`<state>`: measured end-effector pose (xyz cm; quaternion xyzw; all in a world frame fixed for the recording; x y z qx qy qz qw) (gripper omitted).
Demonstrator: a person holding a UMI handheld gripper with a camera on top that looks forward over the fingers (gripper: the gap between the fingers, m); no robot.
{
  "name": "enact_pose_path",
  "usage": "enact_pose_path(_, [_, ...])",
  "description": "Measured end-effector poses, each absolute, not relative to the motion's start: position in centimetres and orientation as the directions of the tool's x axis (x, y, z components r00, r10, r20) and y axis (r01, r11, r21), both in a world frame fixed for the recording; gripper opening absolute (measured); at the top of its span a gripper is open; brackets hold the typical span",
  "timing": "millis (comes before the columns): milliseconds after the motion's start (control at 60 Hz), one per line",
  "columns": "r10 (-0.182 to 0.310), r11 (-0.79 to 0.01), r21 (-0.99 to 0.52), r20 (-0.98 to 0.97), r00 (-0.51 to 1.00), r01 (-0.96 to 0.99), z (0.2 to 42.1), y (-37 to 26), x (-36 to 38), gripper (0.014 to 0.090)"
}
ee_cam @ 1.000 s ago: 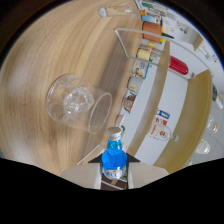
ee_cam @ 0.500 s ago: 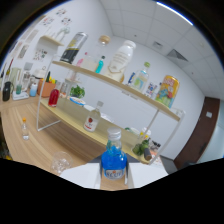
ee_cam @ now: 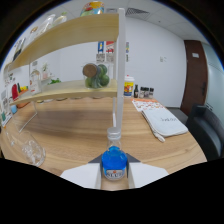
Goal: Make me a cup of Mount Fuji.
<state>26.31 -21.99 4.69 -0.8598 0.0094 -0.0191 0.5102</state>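
Between the gripper [ee_cam: 114, 172] fingers, upright: small bottle of blue liquid [ee_cam: 114, 160], clear cap on top, label low on its front. Fingers [ee_cam: 82, 175] narrowed to bottle width, pressing both sides, bottle gripped and carried above the wooden table [ee_cam: 75, 132]. Beyond the bottle, near the table's middle, white upright post of a two-tier wooden shelf rack [ee_cam: 65, 90]. On the lower shelf, at its post end, clear jar of round green and brown things [ee_cam: 96, 76]; small items further along, too small to tell. Near the table's close edge, off to one side of the fingers, clear glass [ee_cam: 27, 150]. Toward the far edge past the post: small bottles [ee_cam: 142, 92], yellow-lidded tub [ee_cam: 129, 86], folded white cloth [ee_cam: 162, 122]. Dark chair [ee_cam: 207, 132] beside the table.
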Motion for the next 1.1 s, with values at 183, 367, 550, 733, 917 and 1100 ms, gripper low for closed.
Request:
enact_pose_path(183, [-0.027,-0.553,-0.833,0.005,1.0,-0.011,2.1,-21.8,26.8,0.0364])
enact_pose_path(367, [-0.029,-0.576,-0.817,0.001,1.0,-0.016,1.5,-21.6,26.6,0.0368])
enact_pose_path(550, [-0.053,-0.58,-0.814,-0.011,0.999,-0.04,1.4,-22.2,26.7,0.0374])
enact_pose_path(733, [-0.096,-0.603,-0.794,-0.022,0.995,-0.075,1.9,-23.5,26.8,0.0555])
enact_pose_path(917, [-0.173,-0.563,-0.819,-0.014,0.985,-0.111,6.9,-25.9,25.6,0.0844])
enact_pose_path(1100, [-0.189,-0.539,-0.832,-0.029,0.982,-0.128,10.9,-27.8,19.2,0.0852])
